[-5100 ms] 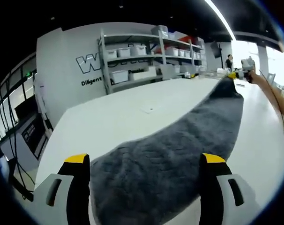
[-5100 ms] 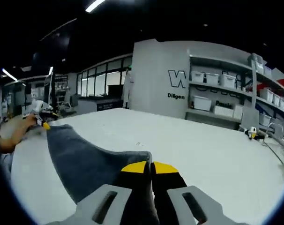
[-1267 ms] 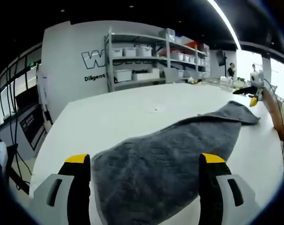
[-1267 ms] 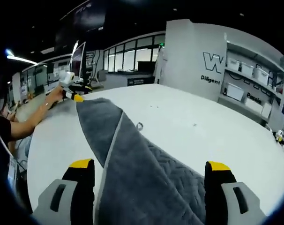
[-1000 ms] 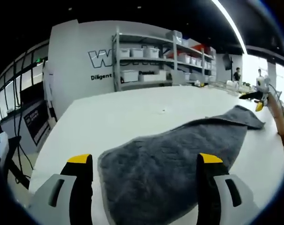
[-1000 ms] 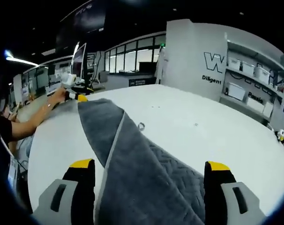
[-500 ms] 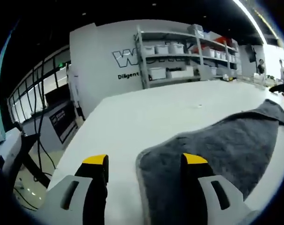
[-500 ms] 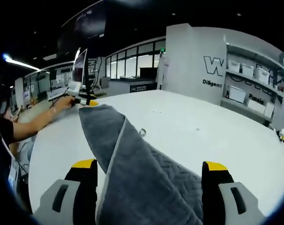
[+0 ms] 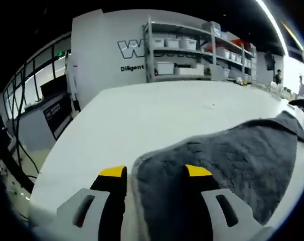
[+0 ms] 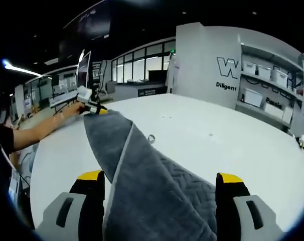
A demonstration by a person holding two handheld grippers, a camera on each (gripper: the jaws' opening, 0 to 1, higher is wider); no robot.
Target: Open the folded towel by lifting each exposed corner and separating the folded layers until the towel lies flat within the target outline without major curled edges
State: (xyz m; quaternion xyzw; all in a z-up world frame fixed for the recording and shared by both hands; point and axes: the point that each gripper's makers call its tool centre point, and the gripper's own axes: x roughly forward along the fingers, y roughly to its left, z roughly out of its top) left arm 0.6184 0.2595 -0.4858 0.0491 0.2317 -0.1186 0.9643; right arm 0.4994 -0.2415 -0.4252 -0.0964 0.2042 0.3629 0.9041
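Narrower now than a second ago, the left tongs [image 9: 154, 173] have drawn their yellow-tipped jaws in around the near corner of the grey towel [image 9: 227, 160], where earlier they stood wide with the cloth lying loose between them. That corner's rounded edge sits in the gap between the two tips, but whether the jaws have actually pinched it I cannot tell from the left gripper view; a sliver of space seems to remain. The right tongs [image 10: 159, 178], seen in the right gripper view, stand wide open over the other end of the towel [image 10: 152, 186] and hold nothing, much as they did a moment back.

By my reading the task is partly done. The towel stretches long across the white bench [image 9: 142, 110], so the main fold looks opened out, and most of it lies low on the surface. What is left shows in the right gripper view: one long flap is turned over on itself along a pale hemmed edge, giving a doubled layer toward the far end. In the left gripper view the far corner rumples up in a small peak. I see no target outline on the bench, so I cannot judge the placement.

The towel is a thick, dark grey pile with a wavy stitched pattern, soft and limp. A small hanging loop [image 10: 151, 138] rests on the bench beside the hem.
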